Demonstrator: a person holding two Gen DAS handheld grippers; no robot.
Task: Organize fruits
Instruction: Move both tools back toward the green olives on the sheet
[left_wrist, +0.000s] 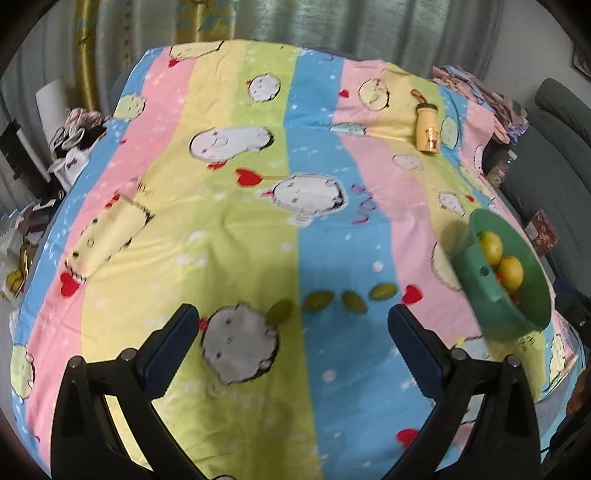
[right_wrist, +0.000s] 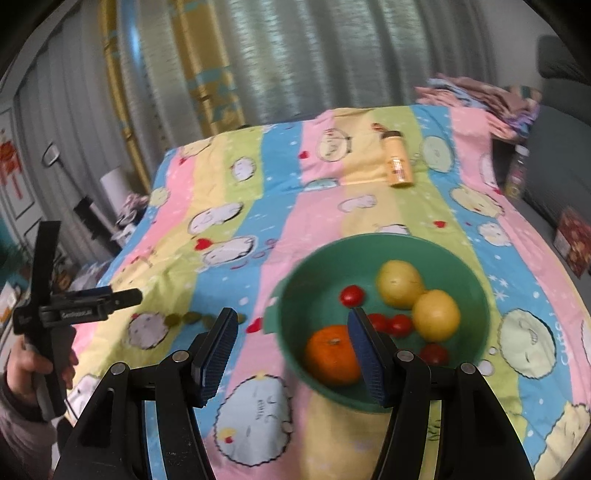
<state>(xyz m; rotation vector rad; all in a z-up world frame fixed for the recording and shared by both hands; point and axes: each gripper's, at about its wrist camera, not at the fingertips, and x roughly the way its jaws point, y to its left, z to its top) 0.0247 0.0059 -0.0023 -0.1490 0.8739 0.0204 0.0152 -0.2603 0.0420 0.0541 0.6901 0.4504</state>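
Hovering with jaws wide and empty, the left gripper (left_wrist: 291, 332) faces four green fruits (left_wrist: 334, 301) left at lower centre, while the right gripper (right_wrist: 291, 354), half-open and empty, overlooks the partly filled green bowl (right_wrist: 476, 291).

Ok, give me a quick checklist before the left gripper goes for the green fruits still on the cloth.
1. Left gripper wide open, nothing between its jaws: ok.
2. Green fruits lying free in a row on the cloth: ok.
3. Green bowl upright, room left inside: ok.
4. Right gripper empty: ok.
5. Right gripper out of the bowl's way: not ok, it sits over the near rim.
6. Fruit count: cannot tell, blurred.
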